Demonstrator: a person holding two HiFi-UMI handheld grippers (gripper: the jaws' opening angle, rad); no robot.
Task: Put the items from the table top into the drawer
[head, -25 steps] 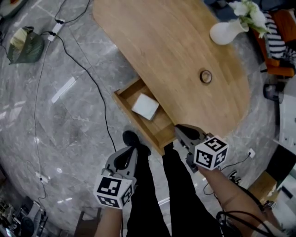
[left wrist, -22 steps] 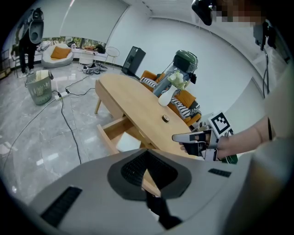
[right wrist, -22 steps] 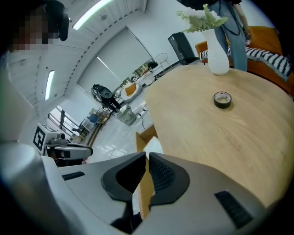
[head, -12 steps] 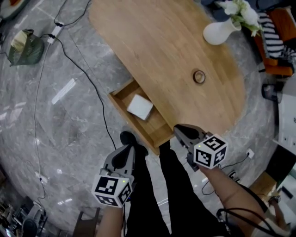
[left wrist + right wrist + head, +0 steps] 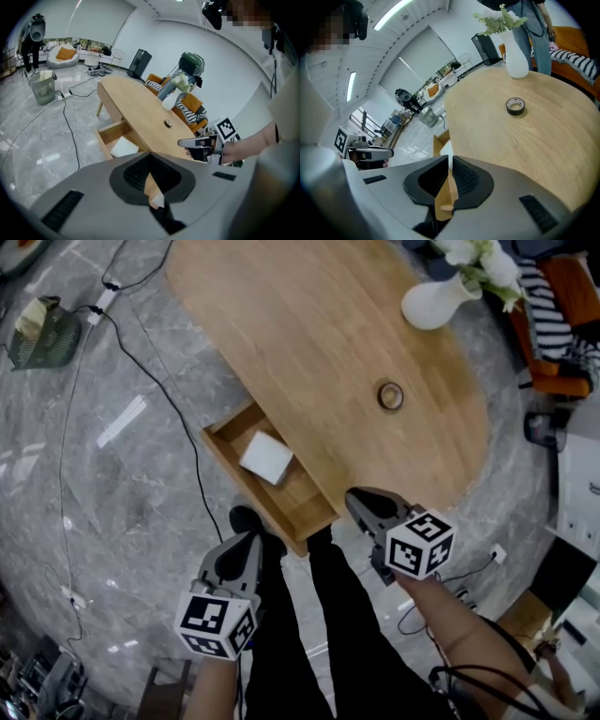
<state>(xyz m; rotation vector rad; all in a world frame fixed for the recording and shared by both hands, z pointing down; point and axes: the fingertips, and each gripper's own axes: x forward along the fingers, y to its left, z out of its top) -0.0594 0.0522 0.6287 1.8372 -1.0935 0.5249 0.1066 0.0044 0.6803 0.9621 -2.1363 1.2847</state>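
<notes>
An oval wooden table (image 5: 309, 324) has one drawer (image 5: 225, 460) pulled open at its left side, with a white box (image 5: 265, 457) inside. A dark tape roll (image 5: 390, 396) (image 5: 515, 106) lies on the top, with a white vase (image 5: 433, 304) of flowers further back. My right gripper (image 5: 356, 499) (image 5: 450, 159) hovers shut and empty at the table's near edge, right of the drawer. Over the floor below the drawer's front, my left gripper (image 5: 246, 542) (image 5: 150, 155) is also shut and holds nothing. The left gripper view shows the drawer (image 5: 112, 133) and the tape roll (image 5: 168, 123).
The person's legs in black trousers (image 5: 309, 615) stand between the grippers, close to the drawer's front. A cable (image 5: 178, 418) runs over the grey marble floor to a green basket (image 5: 42, 329). An orange seat with a striped cloth (image 5: 558, 315) stands behind the table.
The table and drawer have slid left in the head view. My right gripper has shifted a little to the right along the table's near edge. Both grippers stay shut.
</notes>
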